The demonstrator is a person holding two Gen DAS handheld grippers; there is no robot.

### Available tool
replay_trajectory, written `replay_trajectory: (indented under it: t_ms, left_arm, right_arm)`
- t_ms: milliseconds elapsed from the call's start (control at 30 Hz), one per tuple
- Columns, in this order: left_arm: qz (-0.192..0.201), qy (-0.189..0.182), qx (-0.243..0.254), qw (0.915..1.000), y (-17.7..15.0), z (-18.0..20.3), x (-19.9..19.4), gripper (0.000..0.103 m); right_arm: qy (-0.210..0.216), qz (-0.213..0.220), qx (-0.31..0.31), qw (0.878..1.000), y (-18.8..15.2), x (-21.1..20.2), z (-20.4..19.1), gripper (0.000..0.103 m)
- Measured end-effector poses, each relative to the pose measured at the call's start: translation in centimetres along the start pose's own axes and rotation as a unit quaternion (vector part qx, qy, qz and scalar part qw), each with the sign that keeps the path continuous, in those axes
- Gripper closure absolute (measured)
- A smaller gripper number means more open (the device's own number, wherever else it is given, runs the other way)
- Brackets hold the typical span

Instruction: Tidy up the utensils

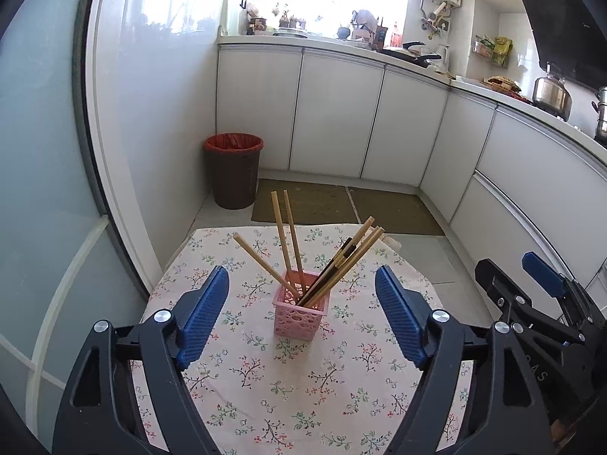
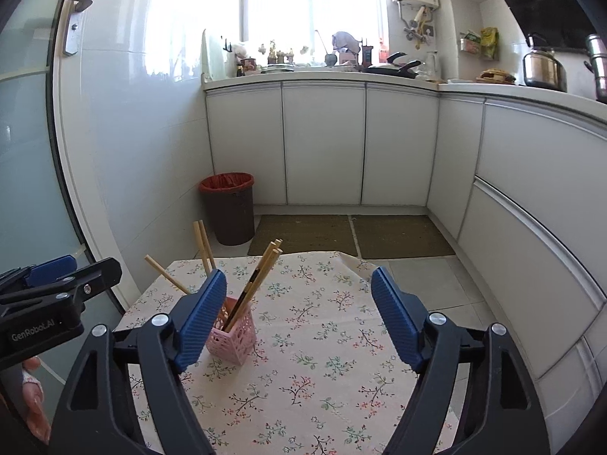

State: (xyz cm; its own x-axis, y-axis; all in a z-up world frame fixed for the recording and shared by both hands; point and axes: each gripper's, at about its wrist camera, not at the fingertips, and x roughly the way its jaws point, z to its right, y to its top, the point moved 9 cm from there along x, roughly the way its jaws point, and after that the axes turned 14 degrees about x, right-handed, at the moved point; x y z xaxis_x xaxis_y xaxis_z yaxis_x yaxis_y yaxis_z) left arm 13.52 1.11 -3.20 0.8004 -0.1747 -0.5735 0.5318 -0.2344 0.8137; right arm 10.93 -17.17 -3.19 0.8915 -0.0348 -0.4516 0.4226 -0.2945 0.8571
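dead ahead of the left gripper – pink basket of near-upright chopsticks on the worktop – nearer than the right gripper, both released, empty.

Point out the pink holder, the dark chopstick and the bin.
pink holder point(image 1: 299, 320), left wrist view, on its perforated front wall.
dark chopstick point(image 1: 334, 265), left wrist view, midway up its shaft.
bin point(image 2: 230, 212), right wrist view, on its brown side below the red liner.
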Motion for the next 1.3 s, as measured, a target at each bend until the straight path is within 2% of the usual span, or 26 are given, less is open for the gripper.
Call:
replay_trajectory:
  t_ms: [133,300,733,1300]
  left_arm:
    - [0.008,0.015,0.007,0.9998,-0.5,0.6,-1.1,0.013]
    - [0.011,0.018,0.010,0.9997,-1.0,1.3,-2.1,0.007]
    - [0.016,0.020,0.021,0.9995,-2.0,2.6,-3.7,0.007]
    - [0.008,0.018,0.028,0.9994,-2.0,2.9,-3.9,0.007]
  right_arm:
    - [-0.025,0.012,0.010,1.000,-0.1,-1.1,1.6,0.013]
    - [-0.039,0.007,0.017,0.999,-0.6,-2.3,2.4,0.010]
    - [-0.065,0.017,0.010,0.998,-1.5,-4.9,2.9,0.009]
    - [-0.067,0.023,0.020,0.997,-1.2,-5.9,3.3,0.009]
